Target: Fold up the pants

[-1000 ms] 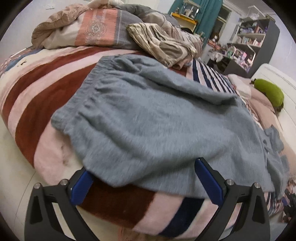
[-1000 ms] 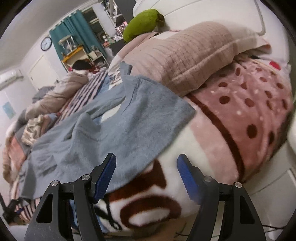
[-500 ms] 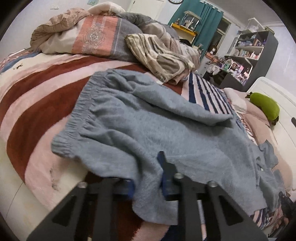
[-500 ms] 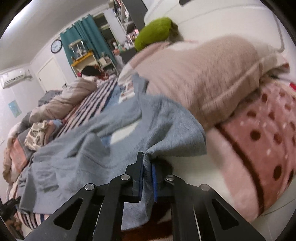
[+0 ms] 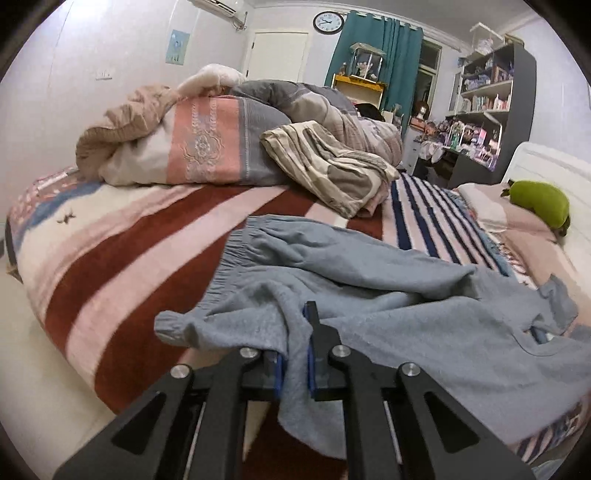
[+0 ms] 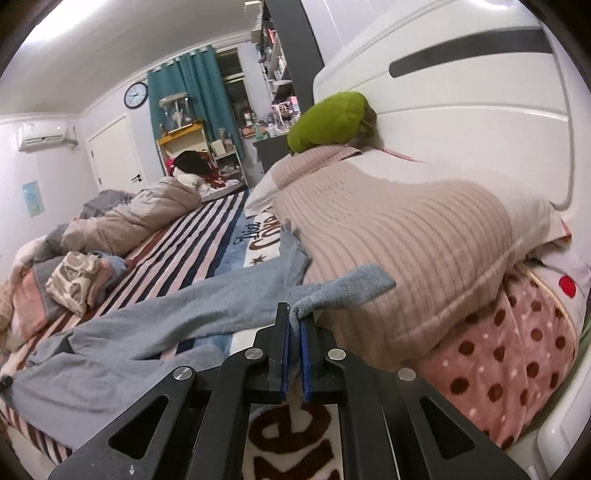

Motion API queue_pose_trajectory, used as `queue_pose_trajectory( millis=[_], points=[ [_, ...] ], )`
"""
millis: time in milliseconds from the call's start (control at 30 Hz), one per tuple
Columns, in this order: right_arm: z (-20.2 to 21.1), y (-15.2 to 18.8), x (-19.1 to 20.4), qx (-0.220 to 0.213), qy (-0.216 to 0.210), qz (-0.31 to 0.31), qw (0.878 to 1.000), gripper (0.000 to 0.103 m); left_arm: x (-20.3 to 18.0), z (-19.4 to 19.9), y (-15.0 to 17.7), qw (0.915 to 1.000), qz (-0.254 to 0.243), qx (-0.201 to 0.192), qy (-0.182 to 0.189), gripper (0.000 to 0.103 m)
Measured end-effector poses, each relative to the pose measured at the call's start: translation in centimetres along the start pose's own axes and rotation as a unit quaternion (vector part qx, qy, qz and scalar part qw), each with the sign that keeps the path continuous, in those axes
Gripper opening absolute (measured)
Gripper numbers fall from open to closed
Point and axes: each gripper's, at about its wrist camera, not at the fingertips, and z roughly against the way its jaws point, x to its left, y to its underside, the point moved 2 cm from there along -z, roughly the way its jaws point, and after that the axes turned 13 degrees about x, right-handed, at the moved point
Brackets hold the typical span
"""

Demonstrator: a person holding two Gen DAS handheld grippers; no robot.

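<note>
Soft matt grey fleece pants (image 5: 424,325) on plush striped blanket (image 5: 122,258)

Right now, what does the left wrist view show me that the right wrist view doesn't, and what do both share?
Only the left wrist view: the left gripper, its jaws closing on the near edge of the grey pants beside the gathered waistband, and the red-striped blanket.

Only the right wrist view: the right gripper shut on a leg cuff, the ribbed pink pillow, the white headboard and the dotted blanket.

Both: the pants, green plush toy, wall clock, teal curtain.
</note>
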Motion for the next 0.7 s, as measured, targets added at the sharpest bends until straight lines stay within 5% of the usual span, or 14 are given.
queue_pose_trajectory(
  millis=[200,267,333,367,467,700],
  points=[
    [-0.8,1.4,-1.3,0.024,0.025,-0.015,0.999,0.000,0.1,-1.7,2.1,0.9986,-0.015,0.051,0.005,0.011],
    [-1.2,2.6,-2.1,0.040,0.030,-0.020,0.999,0.001,0.0,-2.2,3.1,0.9977,-0.017,0.065,-0.001,0.022],
    [-1.4,4.0,-2.3,0.046,0.045,-0.014,0.998,0.004,-0.2,-2.4,3.9,0.9971,-0.019,0.074,-0.004,0.054],
    [-1.4,4.5,-2.3,0.051,0.050,-0.010,0.997,0.005,-0.3,-2.3,4.2,0.9970,-0.017,0.075,0.004,0.056],
    [-1.3,6.0,-2.7,0.074,0.035,-0.019,0.997,0.045,-0.3,-2.4,5.4,0.9944,-0.001,0.101,0.032,0.058],
    [-2.5,9.2,-3.9,0.124,-0.024,-0.070,0.990,0.051,-0.6,-2.7,7.1,0.9893,0.021,0.117,0.083,0.059]
  ],
)
